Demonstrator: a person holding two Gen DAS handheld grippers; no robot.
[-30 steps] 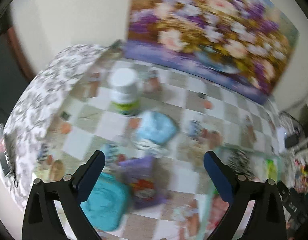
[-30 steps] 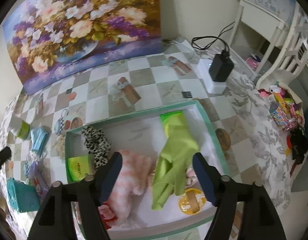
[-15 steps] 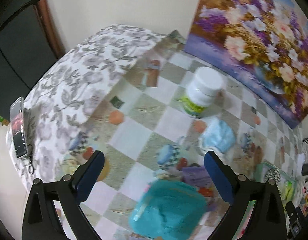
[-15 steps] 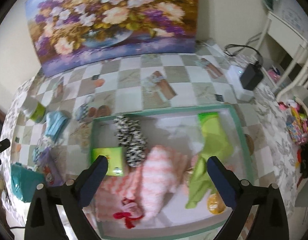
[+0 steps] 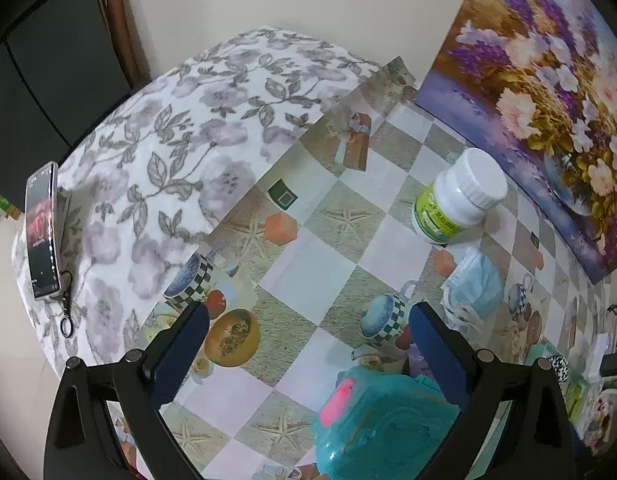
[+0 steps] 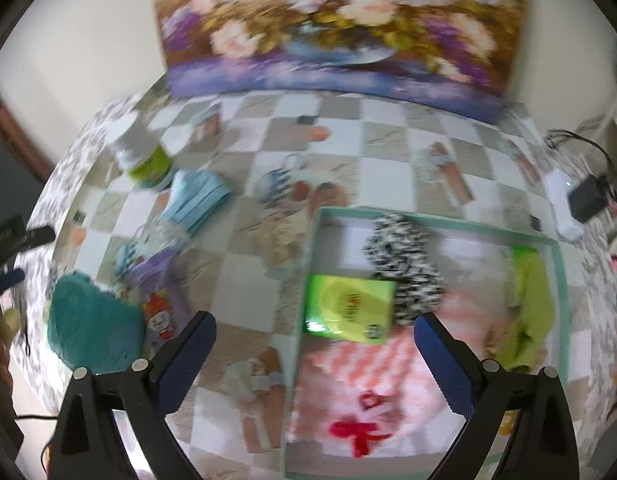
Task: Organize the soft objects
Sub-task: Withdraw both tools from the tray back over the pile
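Note:
My left gripper (image 5: 308, 344) is open and empty, pointing down at the checkered tablecloth. A teal bundle (image 5: 380, 428) with a pink patch lies partly under its right finger. Beyond that are folded blue face masks (image 5: 476, 288) and a purple packet (image 5: 418, 360). My right gripper (image 6: 314, 352) stands wide open with nothing held, over the left rim of the green-edged tray (image 6: 561, 300). In the tray lie a zebra-print cloth (image 6: 404, 264), a green packet (image 6: 348, 308), a pink striped cloth with a red bow (image 6: 364, 392) and a lime glove (image 6: 524, 300). Left of the tray are the teal bundle (image 6: 92, 328), purple packet (image 6: 160, 300) and masks (image 6: 196, 200).
A white bottle with a green label (image 5: 456, 204) stands near the flower painting (image 5: 548, 80). A phone (image 5: 42, 236) lies at the table's left edge on the floral cloth. A white power strip with a black adapter (image 6: 588, 196) sits at the far right.
Both views have swung to the left. The right gripper's jaws have widened and it has moved from over the lime glove to the tray's left rim. The left gripper has moved left past the teal bundle.

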